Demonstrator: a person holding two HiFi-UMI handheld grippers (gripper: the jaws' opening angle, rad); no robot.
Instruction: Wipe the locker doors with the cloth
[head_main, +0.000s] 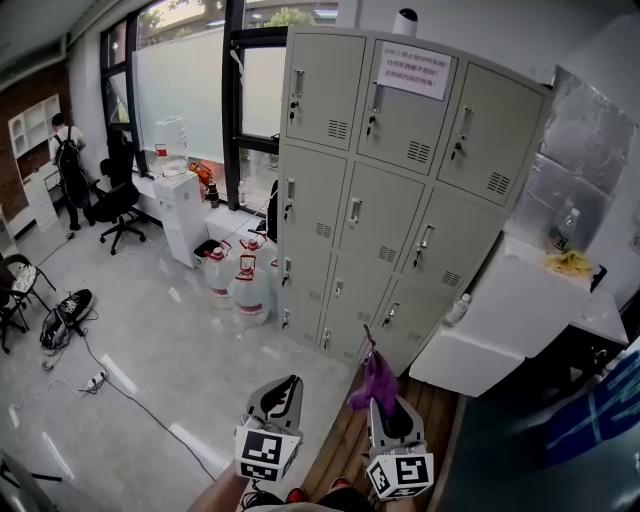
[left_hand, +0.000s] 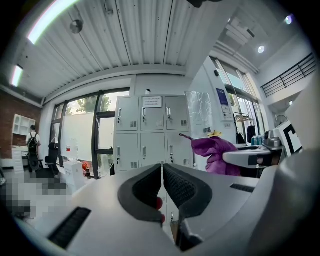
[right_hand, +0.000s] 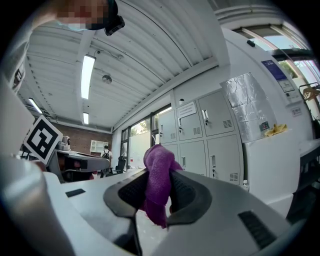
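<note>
- Progress, as I judge it: the wiping is not yet started. The purple cloth (right_hand: 160, 162) is in the air and touches no door of the grey locker cabinet (head_main: 400, 190), which stands well apart from it, across the floor (head_main: 180, 370) in front of the person.
- The cabinet has nine doors, in three rows of three, and all are shut. They look alike, and no door shows a wet or a cleaner patch, so I cannot tell if any one is already wiped. I take it that all nine are left to do.
- The top middle door carries a paper notice (head_main: 413, 70). The cloth will probably have to go around it.
- The right gripper (right_hand: 157, 182) is closed on the cloth. Its two jaws pinch the cloth in the middle; one bunch stands up above the jaw tips and a shorter end hangs below them.
- In the head view the cloth rises from this gripper toward the bottom row of doors, but it is far from them.
- The left gripper (left_hand: 162, 172) has its jaws brought almost together, with only a thin slit between the pads, and it holds nothing. It is near the right one and points at the same cabinet.
- What is left, in my opinion: to come closer, to lay the cloth on a door, and to rub door after door.
</note>
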